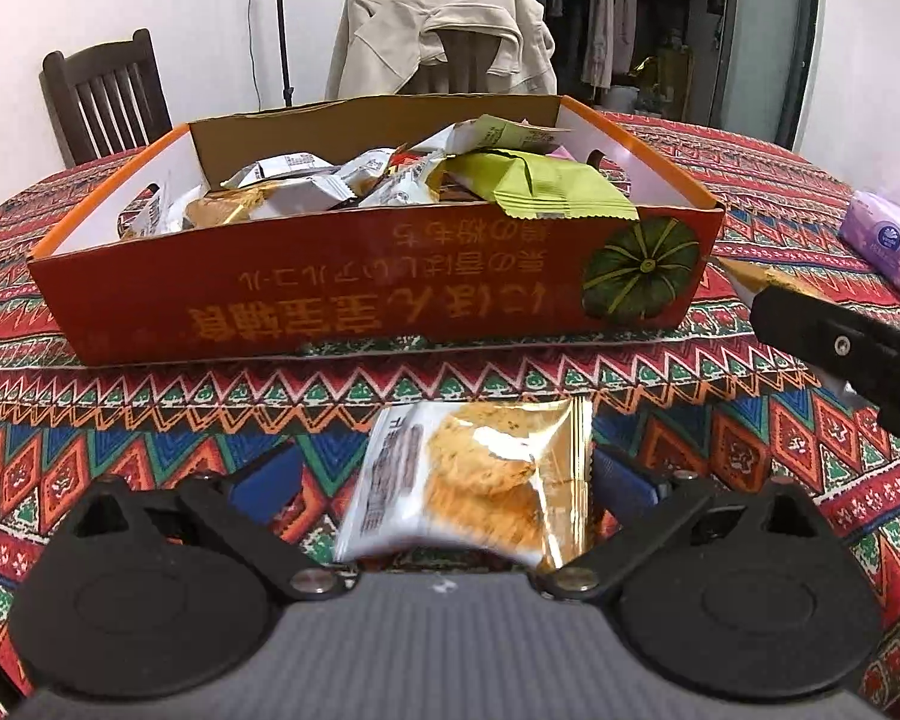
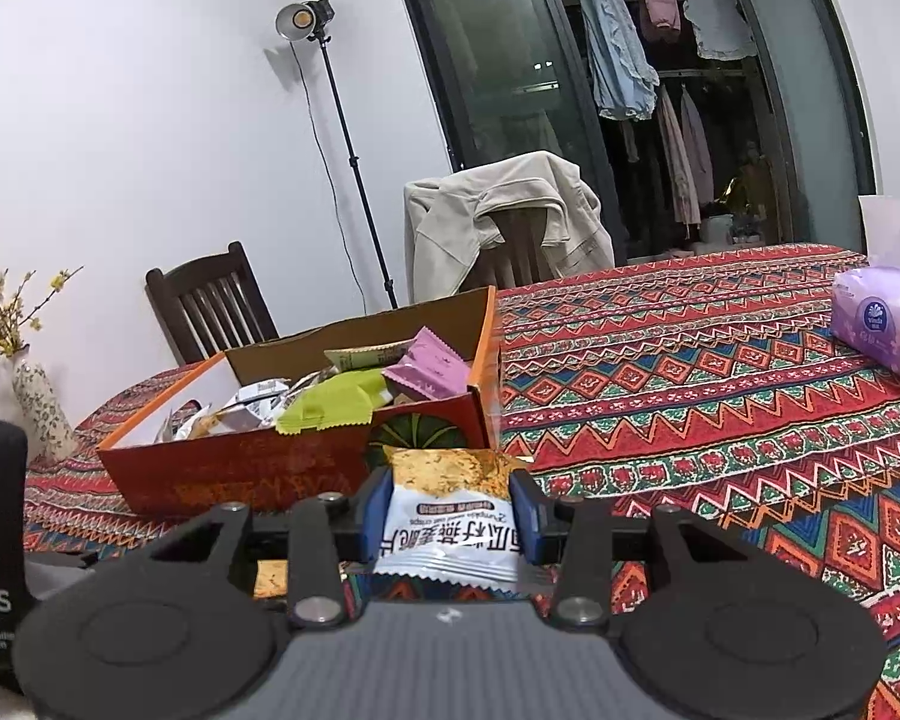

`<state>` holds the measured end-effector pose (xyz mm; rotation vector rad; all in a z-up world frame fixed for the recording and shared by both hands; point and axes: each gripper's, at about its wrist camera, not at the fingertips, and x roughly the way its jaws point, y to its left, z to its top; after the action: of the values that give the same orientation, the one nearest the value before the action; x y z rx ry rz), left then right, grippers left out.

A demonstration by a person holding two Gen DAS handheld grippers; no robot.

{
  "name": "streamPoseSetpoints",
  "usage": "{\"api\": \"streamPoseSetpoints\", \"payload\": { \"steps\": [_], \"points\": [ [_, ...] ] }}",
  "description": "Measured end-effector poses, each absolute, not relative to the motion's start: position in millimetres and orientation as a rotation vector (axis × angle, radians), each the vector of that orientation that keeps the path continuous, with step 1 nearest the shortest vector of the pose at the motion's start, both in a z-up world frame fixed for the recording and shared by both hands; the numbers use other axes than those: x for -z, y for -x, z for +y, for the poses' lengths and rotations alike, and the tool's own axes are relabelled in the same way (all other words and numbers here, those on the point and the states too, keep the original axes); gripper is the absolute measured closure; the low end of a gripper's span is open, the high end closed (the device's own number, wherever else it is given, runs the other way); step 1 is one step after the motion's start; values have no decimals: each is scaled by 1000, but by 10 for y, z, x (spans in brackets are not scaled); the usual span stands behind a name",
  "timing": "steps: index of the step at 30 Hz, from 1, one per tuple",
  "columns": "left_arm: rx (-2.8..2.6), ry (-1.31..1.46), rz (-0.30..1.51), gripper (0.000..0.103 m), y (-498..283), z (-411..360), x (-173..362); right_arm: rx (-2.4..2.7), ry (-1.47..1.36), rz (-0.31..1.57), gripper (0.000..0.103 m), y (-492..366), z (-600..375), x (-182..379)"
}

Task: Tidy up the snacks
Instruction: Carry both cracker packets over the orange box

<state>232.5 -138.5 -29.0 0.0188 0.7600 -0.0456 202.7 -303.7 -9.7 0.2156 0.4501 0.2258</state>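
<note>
An orange cardboard box [image 1: 354, 294] holds several snack packets, and a green one [image 1: 546, 186] hangs over its near wall. In front of it a white and gold cracker packet [image 1: 480, 468] lies on the tablecloth. My left gripper [image 1: 444, 477] is open around that packet, its blue pads well apart. In the right wrist view my right gripper [image 2: 450, 510] is shut on a second cracker packet [image 2: 450, 522], held just off the box's [image 2: 240, 468] right corner. One black finger of the right gripper [image 1: 834, 348] shows at the right of the left wrist view.
A patterned cloth [image 2: 720, 396] covers the table. A purple tissue pack [image 2: 882, 318] lies at the far right. Behind the table are a dark wooden chair [image 2: 216, 306], a chair with a beige jacket [image 2: 498, 216] and a lamp stand [image 2: 354, 168]. A flower vase [image 2: 42, 408] stands at the left.
</note>
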Motion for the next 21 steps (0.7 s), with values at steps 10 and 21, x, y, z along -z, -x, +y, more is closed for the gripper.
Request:
{"api": "streamPoseSetpoints", "payload": {
  "steps": [10,21],
  "points": [
    [76,-32,733,30,-2214,-1409,228,-247,-195,461,61,-2051,-2993,115],
    [82,-42,715,43,-2143,-1408,212,-272,-194,459,61,-2044,-2962,135]
  ]
}}
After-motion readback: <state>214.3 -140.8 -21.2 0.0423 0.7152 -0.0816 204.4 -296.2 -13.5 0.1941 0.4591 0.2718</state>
